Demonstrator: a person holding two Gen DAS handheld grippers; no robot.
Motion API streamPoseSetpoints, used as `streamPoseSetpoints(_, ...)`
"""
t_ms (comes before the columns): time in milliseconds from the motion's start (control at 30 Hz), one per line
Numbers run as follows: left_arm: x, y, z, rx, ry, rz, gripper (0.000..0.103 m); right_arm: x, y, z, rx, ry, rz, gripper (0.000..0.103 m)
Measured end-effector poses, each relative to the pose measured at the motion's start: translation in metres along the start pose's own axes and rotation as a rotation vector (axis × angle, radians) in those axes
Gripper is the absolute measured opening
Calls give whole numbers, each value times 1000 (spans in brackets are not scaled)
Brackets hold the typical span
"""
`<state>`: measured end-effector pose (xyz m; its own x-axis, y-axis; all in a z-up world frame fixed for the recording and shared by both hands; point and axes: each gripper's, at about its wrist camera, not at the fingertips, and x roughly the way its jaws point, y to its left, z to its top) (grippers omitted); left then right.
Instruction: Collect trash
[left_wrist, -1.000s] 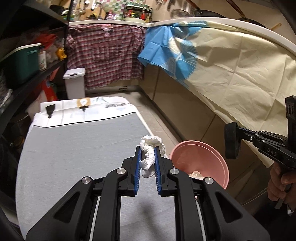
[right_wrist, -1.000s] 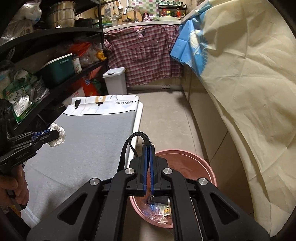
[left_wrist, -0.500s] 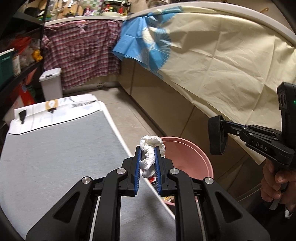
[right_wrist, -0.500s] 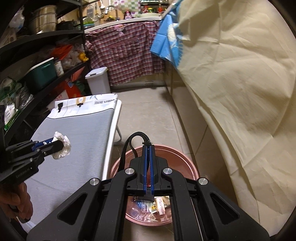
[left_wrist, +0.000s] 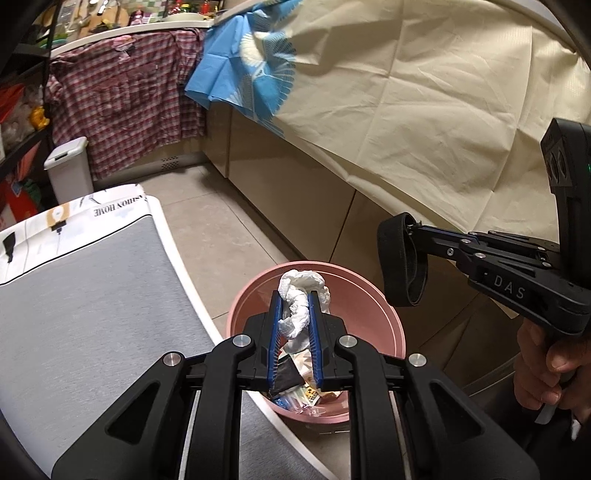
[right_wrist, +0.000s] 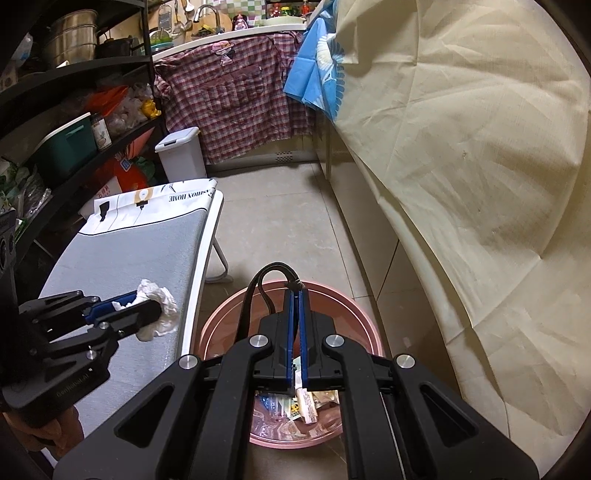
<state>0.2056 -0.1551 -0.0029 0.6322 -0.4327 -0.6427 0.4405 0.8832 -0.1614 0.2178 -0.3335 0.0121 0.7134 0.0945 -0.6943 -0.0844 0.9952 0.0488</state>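
Our left gripper (left_wrist: 294, 295) clamps a crumpled white tissue (left_wrist: 301, 301) over the round pink plastic bin (left_wrist: 384, 314); only the right view shows our right gripper (right_wrist: 295, 293) pinching a black strap loop (right_wrist: 258, 291).

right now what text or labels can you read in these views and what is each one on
"DAS": on the body of the right gripper, seen from the left wrist view.
"HOME", with a partly cut word before it ending "SHION": upside down on the white printed cloth at the far end of the grey board.
Raised lettering on the left gripper body: too faint to read.
Wrappers in the pink bin and shelf labels: too small.
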Motion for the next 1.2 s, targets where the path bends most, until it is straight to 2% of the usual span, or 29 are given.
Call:
streamPoseSetpoints(300, 11, -6, 4, 5, 9, -8, 14, 5, -1, 2, 8, 12, 0, 3)
streamPoseSetpoints(367, 13, -8, 5, 9, 18, -6, 17, 7, -1, 1, 9, 18, 2, 4)
streamPoseSetpoints(400, 15, -9, 6, 9, 25, 1, 21, 7, -1, 1, 12, 21, 8, 7)
streamPoseSetpoints(467, 17, -7, 5, 3, 37, 6, 52, 10, -1, 0, 15, 35, 5, 8)
streamPoseSetpoints(533, 18, -5, 3, 2, 45, 13, 54, 13, -3, 0, 18, 50, -12, 20)
streamPoseSetpoints(567, 17, -4, 2, 2, 49, 16, 54, 13, -4, 0, 22, 49, -18, 39)
streamPoseSetpoints(600, 17, -2, 1, 1, 50, 17, 54, 11, -6, 0, 29, 43, -25, 53)
streamPoseSetpoints(833, -2, 7, -6, -20, 27, 52, 54, 2, -8, -1, 48, 22, -30, 55)
streamPoseSetpoints(1033, -38, 10, -14, -30, -40, 110, 55, -34, -7, -9, 73, -70, -36, 71)
streamPoseSetpoints(1200, -75, 6, -24, -10, -96, 155, 62, -76, -9, -27, 147, -140, -18, 85)
